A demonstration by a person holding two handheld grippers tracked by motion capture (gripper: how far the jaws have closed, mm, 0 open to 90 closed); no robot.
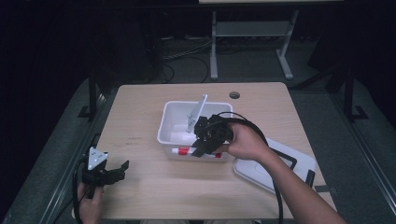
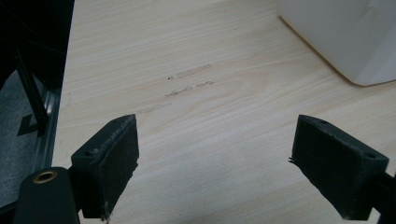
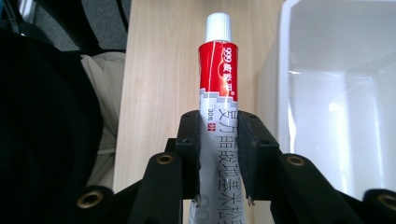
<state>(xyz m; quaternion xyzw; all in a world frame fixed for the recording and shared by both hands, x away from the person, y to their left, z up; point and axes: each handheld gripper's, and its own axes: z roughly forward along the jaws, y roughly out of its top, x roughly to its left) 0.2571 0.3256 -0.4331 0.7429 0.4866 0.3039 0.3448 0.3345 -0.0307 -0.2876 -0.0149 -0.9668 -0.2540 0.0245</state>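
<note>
While the right gripper (image 1: 201, 148) has its jaws pressed on the middle of a red and white tube (image 3: 218, 93), the tube hangs at the near wall of the white bin (image 1: 168, 122), probably to go inside. Left gripper (image 1: 116, 171) waits wide apart and empty over the table (image 1: 140, 196), keeping out of the way.

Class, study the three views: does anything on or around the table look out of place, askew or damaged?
Little stands out. The bin's lid lies off the white bin, flat at the table's near right corner. The tabletop bears a few faint scuff marks. The tube looks intact, cap on, clamped in the right gripper; the left gripper is open.
</note>
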